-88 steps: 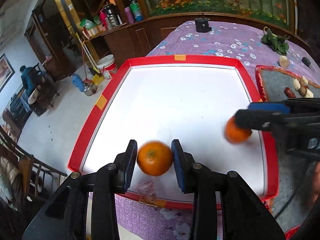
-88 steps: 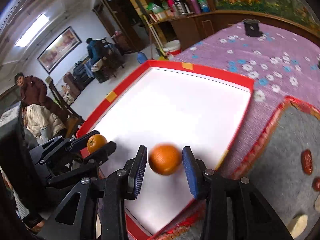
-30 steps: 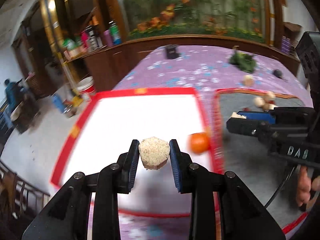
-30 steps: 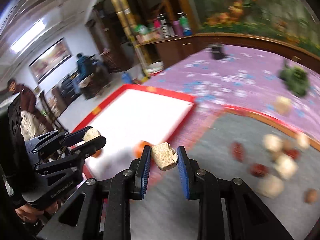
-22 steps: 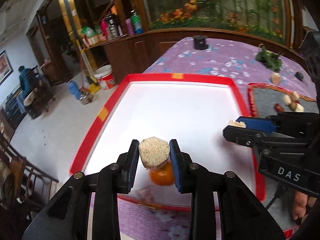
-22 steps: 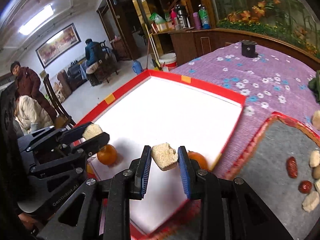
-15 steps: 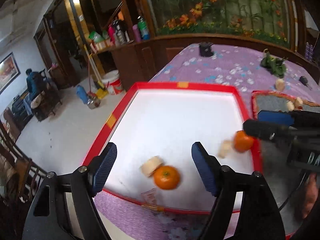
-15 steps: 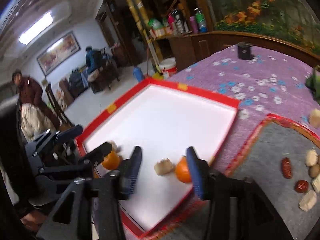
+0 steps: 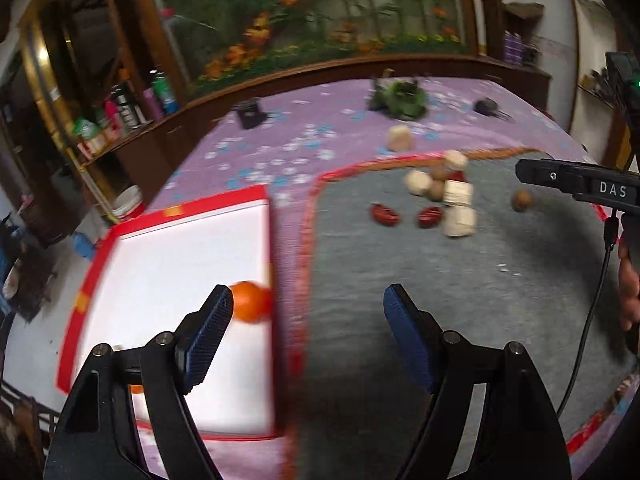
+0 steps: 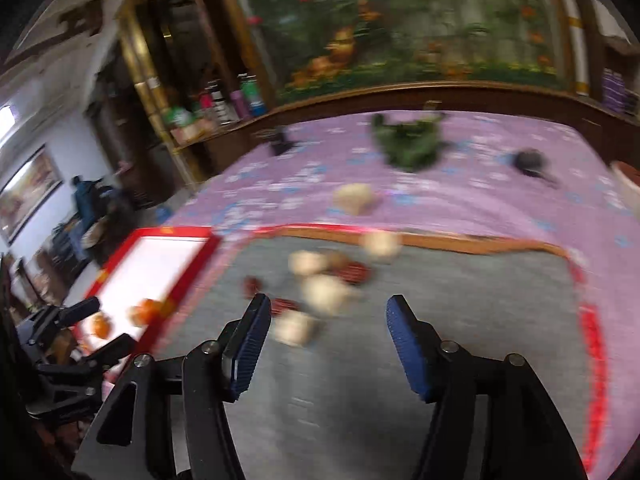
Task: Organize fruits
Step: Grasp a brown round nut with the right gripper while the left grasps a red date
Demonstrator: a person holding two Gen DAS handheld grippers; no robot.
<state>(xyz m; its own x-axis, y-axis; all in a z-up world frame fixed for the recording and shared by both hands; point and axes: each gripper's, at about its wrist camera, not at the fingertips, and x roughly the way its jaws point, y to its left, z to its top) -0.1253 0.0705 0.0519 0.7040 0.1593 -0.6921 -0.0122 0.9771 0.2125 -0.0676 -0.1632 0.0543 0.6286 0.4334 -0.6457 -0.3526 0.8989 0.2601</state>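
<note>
both grippers are now empty: the left gripper (image 9: 308, 316) stands wide apart and the right gripper (image 10: 326, 330) is opening with nothing between the jaws. a second ago each held a pale food piece. the oranges (image 9: 251, 301) lie in the white tray (image 9: 176, 240), so that delivery looks done. both views now face the grey mat (image 9: 460, 280), where pale pieces (image 9: 460, 221) and red dates (image 9: 386, 214) wait.

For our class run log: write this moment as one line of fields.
left gripper: open, empty | right gripper: opening, empty | oranges: white tray | pale pieces: grey mat
</note>
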